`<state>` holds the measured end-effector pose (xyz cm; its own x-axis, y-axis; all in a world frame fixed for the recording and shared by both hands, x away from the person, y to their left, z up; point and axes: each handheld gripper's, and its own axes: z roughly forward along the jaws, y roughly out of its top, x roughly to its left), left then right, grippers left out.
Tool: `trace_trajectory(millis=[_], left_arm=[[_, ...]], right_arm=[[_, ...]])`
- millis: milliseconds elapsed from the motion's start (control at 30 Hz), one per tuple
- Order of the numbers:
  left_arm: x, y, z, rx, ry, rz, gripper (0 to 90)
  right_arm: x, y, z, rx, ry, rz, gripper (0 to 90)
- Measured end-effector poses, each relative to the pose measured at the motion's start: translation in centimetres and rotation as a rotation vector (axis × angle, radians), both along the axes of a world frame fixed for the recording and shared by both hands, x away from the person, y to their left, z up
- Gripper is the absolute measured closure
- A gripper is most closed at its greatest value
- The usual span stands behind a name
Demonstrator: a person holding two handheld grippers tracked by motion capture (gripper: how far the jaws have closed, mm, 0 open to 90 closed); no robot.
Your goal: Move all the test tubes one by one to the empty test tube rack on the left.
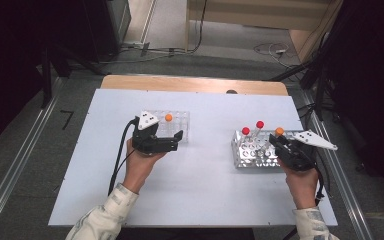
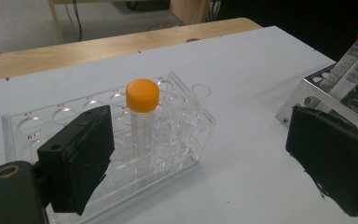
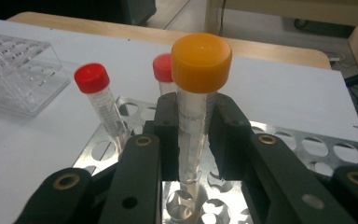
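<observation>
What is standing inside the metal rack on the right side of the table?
The metal rack holds two red-capped tubes. The right gripper is shut on an orange-capped tube above the rack's holes; its fingers cover part of that tube, and its bottom end cannot be seen.

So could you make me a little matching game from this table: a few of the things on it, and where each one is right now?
Things:
1. orange-capped tube in the right gripper
2. second orange-capped tube
3. two red-capped tubes
4. left gripper

Places or states:
A. standing in the metal rack
B. clamped between closed black jaws above the metal rack
C. open, jaws wide apart, holding nothing
D. standing upright in the clear plastic rack

Pairs: 1-B, 2-D, 3-A, 4-C
</observation>
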<state>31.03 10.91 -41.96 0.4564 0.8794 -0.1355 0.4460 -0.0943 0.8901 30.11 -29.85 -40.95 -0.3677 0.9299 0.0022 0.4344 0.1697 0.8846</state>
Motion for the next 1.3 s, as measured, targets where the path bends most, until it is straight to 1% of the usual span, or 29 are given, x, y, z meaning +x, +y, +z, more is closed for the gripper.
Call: trace_trajectory(millis=[133,200,333,400,533,633,833,933,1067,1133,1200,1267,1300], left_arm=[[0.0,0.1,0.0,0.0,0.011,0.0,8.2],[0.0,0.1,0.0,-0.003,0.015,0.001,8.2],[0.1,0.1,0.0,-0.009,0.025,0.001,8.2],[0.1,0.2,0.0,-0.01,0.025,-0.002,8.5],[0.0,0.1,0.0,-0.009,0.024,0.0,8.8],[0.0,0.1,0.0,-0.006,0.023,0.004,8.8],[0.0,0.1,0.0,-0.017,0.028,-0.003,8.8],[0.1,0.2,0.0,-0.023,0.037,-0.009,8.8],[0.1,0.3,0.0,-0.024,0.046,-0.011,9.0],[0.1,0.3,0.0,-0.023,0.043,-0.011,9.0],[0.1,0.2,0.0,-0.012,0.038,-0.009,8.9],[0.0,0.2,0.0,-0.015,0.035,-0.014,8.9],[0.0,0.2,0.0,-0.015,0.035,-0.014,9.0]], right_arm=[[-0.4,0.1,1.4,0.014,-0.014,0.016,71.5],[-0.8,0.4,1.9,0.01,-0.018,0.035,71.5],[-1.5,1.5,2.3,0.001,-0.017,0.088,71.5],[-1.8,2.1,2.2,0.005,-0.005,0.116,71.4],[-2.1,3.5,1.8,-0.013,0.006,0.162,71.4],[-2.3,4.5,1.4,-0.009,0.018,0.199,71.4],[-2.3,6.7,1.1,-0.017,0.03,0.26,71.4],[-2.2,7.9,0.9,-0.029,0.031,0.282,71.4],[-1.8,9.3,0.5,-0.036,0.046,0.306,71.4],[-1.6,9.9,0.3,-0.034,0.052,0.318,71.4],[-1.5,10.5,0.2,-0.034,0.058,0.327,71.4],[-1.3,11.1,0.1,-0.034,0.061,0.34,71.4],[-1.3,11.1,0.1,-0.034,0.061,0.34,71.4]])
